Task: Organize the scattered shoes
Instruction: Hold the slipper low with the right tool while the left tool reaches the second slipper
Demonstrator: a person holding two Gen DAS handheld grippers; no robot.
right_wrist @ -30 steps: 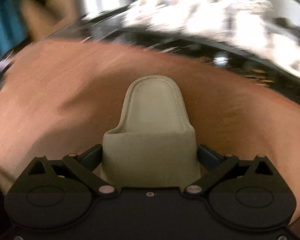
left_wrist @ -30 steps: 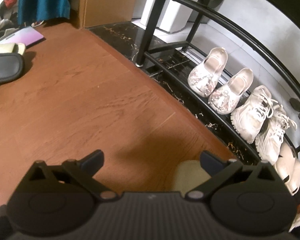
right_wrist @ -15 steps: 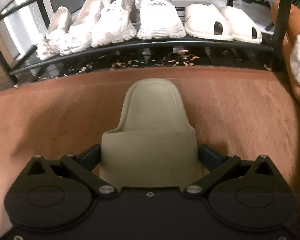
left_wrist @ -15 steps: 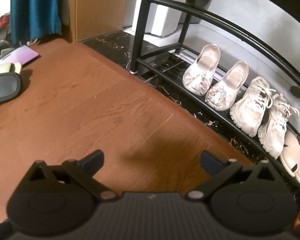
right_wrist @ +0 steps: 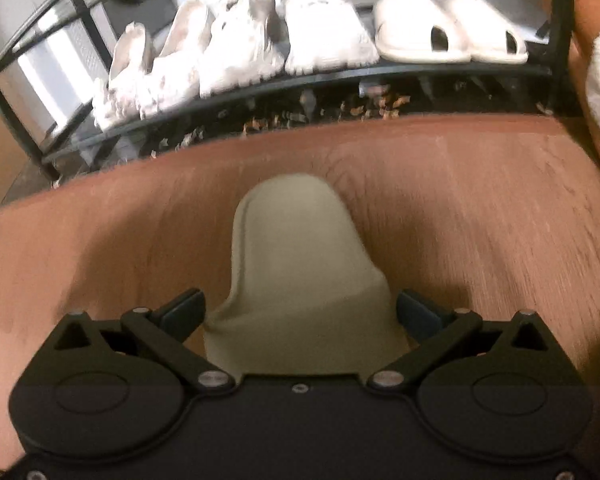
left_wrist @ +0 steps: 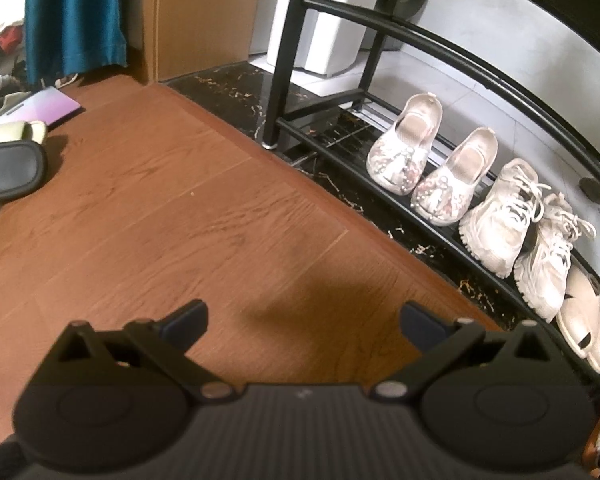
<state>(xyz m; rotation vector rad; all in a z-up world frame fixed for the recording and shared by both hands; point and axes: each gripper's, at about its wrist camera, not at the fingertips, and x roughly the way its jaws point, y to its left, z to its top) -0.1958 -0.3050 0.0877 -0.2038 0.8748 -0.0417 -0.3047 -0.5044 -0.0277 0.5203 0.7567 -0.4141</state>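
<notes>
The right tongs (right_wrist: 300, 312) are gripping a pale green slipper (right_wrist: 300, 264), now carried nearer the shoe rack (right_wrist: 340, 76) than a moment ago, likely for shelving. The left tongs (left_wrist: 303, 318) are hovering spread wide, empty, above the wooden floor (left_wrist: 160, 220).

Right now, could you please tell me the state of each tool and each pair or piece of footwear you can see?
Left tool: open, empty.
Right tool: shut on the pale green foam slipper, carried above the floor.
Matching green slipper: on the floor, unracked.
Black slide sandal: on the floor, unracked.
Beaded white flats: racked, paired.
White lace-up sneakers: racked, paired.
Cream slides: racked, paired.
</notes>
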